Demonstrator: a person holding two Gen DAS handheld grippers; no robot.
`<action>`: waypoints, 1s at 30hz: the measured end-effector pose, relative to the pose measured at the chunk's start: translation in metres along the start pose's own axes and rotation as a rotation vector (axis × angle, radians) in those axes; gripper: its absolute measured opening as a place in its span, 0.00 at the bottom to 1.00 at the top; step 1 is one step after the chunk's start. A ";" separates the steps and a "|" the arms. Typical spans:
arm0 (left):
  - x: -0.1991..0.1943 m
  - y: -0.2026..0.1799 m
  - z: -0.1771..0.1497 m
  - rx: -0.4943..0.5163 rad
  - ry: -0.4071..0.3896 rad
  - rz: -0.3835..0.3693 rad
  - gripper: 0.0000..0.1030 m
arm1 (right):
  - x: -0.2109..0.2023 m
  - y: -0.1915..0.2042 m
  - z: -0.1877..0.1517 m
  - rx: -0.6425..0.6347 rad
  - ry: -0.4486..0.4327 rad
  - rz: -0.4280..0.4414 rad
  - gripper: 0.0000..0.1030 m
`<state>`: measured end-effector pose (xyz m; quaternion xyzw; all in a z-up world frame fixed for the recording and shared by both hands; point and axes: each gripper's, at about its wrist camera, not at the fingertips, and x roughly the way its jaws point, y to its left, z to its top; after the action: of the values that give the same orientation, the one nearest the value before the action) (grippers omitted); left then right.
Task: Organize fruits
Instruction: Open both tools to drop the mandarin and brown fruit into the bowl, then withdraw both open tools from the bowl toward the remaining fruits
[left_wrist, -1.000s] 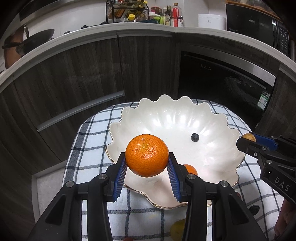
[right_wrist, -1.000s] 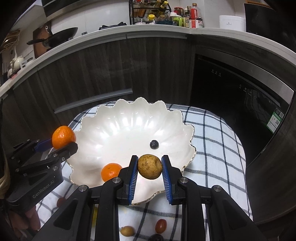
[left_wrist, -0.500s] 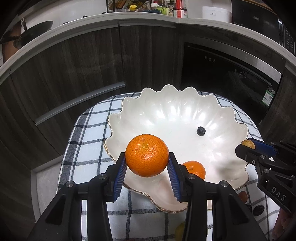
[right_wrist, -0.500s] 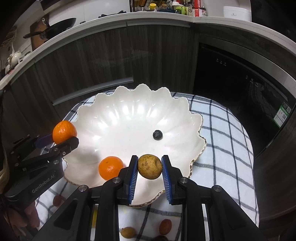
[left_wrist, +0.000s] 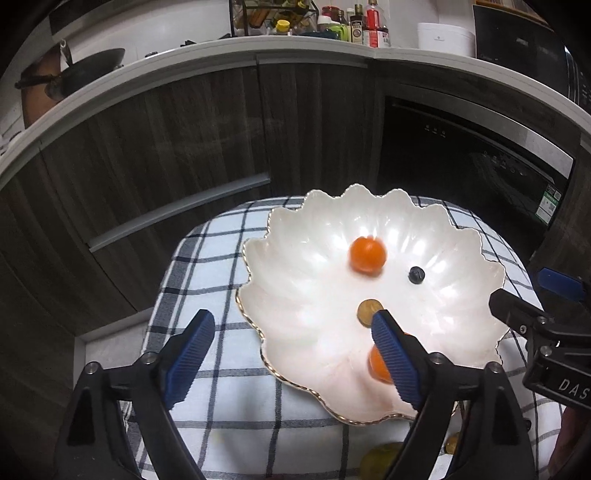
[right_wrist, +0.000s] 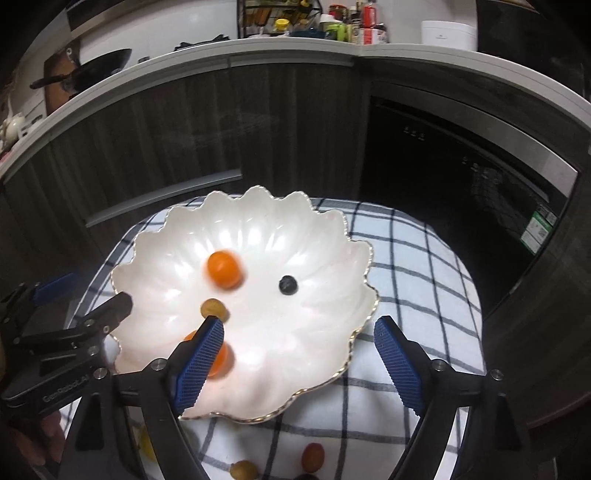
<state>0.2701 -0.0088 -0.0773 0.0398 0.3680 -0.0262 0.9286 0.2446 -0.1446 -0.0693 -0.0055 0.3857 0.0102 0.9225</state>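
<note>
While both the left gripper (left_wrist: 288, 330) and right gripper (right_wrist: 299, 332) stand spread wide and empty, a blurred mandarin (left_wrist: 368, 254) sits inside the scalloped white bowl (right_wrist: 295, 214). Near it lie a blueberry (right_wrist: 288, 285), a small brown fruit (right_wrist: 213, 308) and a second mandarin (right_wrist: 218, 356), on the checked cloth (right_wrist: 413, 266).

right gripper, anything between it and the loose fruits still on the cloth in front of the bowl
Nothing visible does. The right gripper is open and empty above the bowl's near rim; the red fruit and brownish fruit lie uncovered on the checked cloth below it.

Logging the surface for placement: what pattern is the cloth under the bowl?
White cloth with a dark blue check, clearest in the right wrist view.
</note>
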 end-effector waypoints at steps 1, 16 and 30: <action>-0.002 0.000 0.000 0.001 -0.004 0.004 0.89 | -0.002 -0.001 0.000 0.004 -0.004 0.001 0.84; -0.015 0.001 0.001 -0.007 -0.024 0.000 0.92 | -0.019 -0.001 0.005 0.006 -0.041 -0.003 0.84; -0.035 -0.004 0.000 -0.012 -0.045 -0.017 0.92 | -0.039 -0.007 0.002 0.014 -0.068 -0.023 0.84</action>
<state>0.2441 -0.0116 -0.0536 0.0306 0.3474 -0.0326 0.9366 0.2187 -0.1525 -0.0406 -0.0033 0.3543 -0.0031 0.9351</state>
